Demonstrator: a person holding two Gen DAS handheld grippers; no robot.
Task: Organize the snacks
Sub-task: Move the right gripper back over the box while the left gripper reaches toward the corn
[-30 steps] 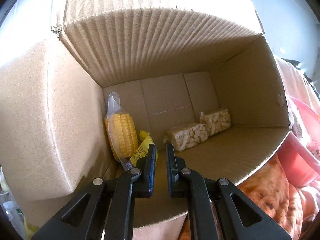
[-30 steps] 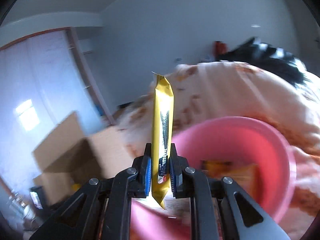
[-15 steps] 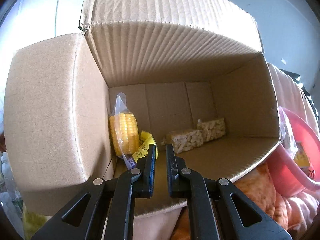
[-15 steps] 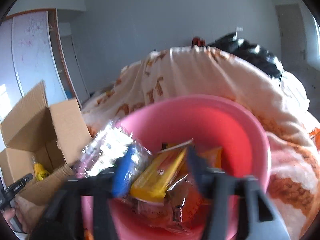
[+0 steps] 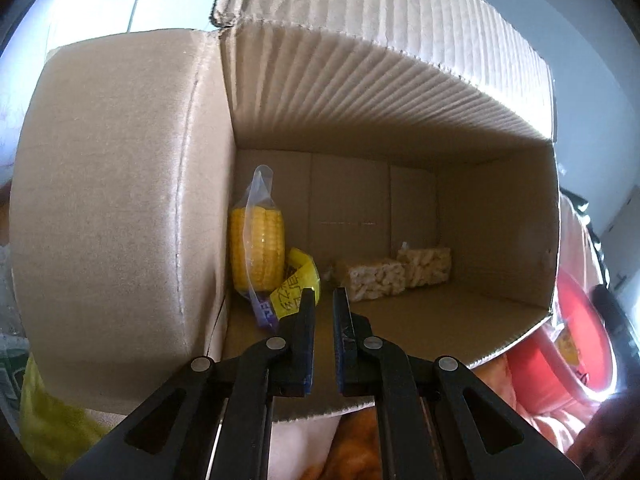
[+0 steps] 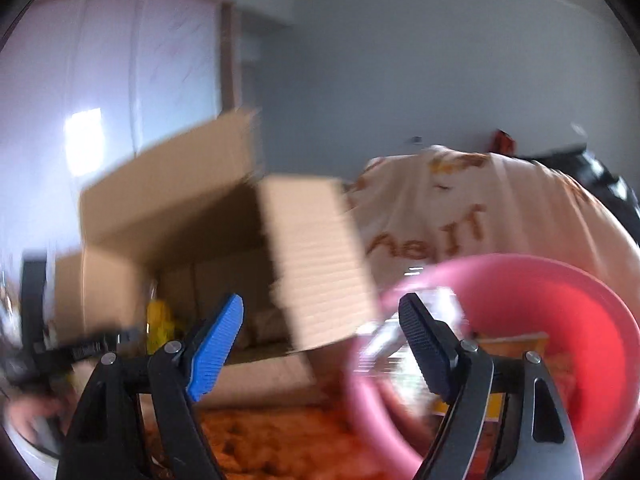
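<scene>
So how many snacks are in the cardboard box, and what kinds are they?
Corn cob in a clear bag: 1
Yellow packet: 1
Puffed rice bars: 2
Total in the cardboard box: 4
</scene>
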